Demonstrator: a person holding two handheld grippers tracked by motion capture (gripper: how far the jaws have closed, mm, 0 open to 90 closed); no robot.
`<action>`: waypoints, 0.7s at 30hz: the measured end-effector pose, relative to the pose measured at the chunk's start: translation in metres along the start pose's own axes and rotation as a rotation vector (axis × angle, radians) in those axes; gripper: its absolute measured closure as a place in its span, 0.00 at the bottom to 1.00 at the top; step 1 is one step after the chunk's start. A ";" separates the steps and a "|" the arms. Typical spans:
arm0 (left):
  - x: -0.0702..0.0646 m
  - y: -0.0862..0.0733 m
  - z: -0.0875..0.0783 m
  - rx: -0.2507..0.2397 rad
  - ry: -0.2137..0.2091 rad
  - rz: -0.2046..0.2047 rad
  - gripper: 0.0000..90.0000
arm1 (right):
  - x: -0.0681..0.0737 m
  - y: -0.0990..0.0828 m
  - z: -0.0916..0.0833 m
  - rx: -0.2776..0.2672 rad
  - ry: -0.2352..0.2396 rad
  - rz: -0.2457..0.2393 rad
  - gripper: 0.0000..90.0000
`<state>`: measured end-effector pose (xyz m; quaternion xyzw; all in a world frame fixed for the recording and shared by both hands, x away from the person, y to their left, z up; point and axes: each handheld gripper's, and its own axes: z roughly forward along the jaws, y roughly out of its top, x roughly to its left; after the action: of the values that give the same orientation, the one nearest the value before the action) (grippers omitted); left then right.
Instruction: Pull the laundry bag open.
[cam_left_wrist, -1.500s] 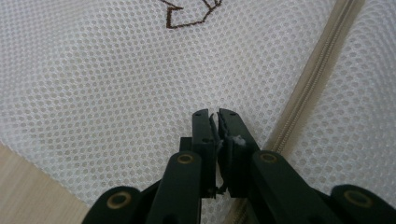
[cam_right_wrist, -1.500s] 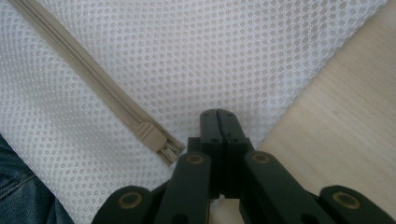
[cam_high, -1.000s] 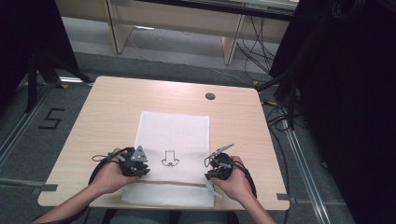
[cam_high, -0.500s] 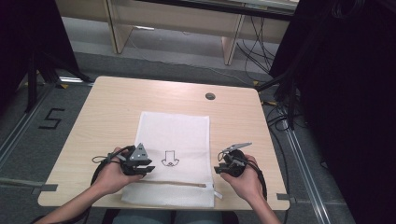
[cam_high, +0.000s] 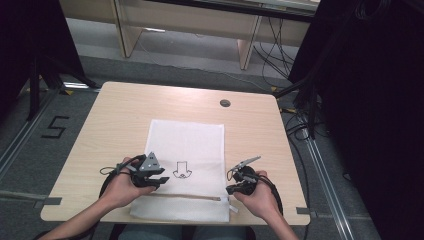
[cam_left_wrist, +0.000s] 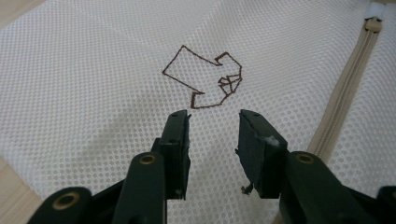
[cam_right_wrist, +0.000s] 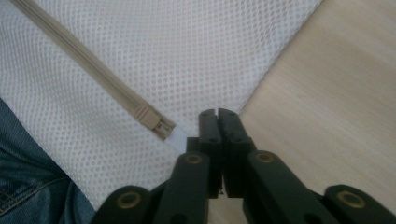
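Well, mesh bag (cam_high: 192, 145) (arrow drawing (cam_high: 182, 170))

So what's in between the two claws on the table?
In the high view, white mesh bag spans the stretch between left claw and right claw, with its drawn arrow and beige zipper.

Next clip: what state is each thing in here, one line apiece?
mesh bag: lying flat and spread out on the table.
zipper: closed along its visible length, slider at the right end.
left hand-held gripper: open over the bag; jaws have just been opening, nothing between them.
right hand-held gripper: shut, jaws just closed; white pull tab beside them, unclear whether pinched.
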<state>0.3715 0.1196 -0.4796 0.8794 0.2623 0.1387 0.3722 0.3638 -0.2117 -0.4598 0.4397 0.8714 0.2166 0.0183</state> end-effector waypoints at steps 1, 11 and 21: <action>-0.001 0.001 0.001 -0.005 -0.008 0.001 0.71 | 0.000 0.000 0.002 0.005 0.007 -0.025 1.00; -0.005 0.003 0.000 -0.027 -0.018 0.011 0.71 | 0.002 0.003 0.007 0.036 0.021 0.036 1.00; -0.012 0.013 0.006 -0.025 -0.053 0.036 0.70 | 0.002 0.003 0.016 0.058 0.039 0.033 1.00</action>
<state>0.3691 0.1014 -0.4751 0.8826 0.2345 0.1253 0.3876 0.3687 -0.2030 -0.4729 0.4499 0.8703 0.1998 -0.0150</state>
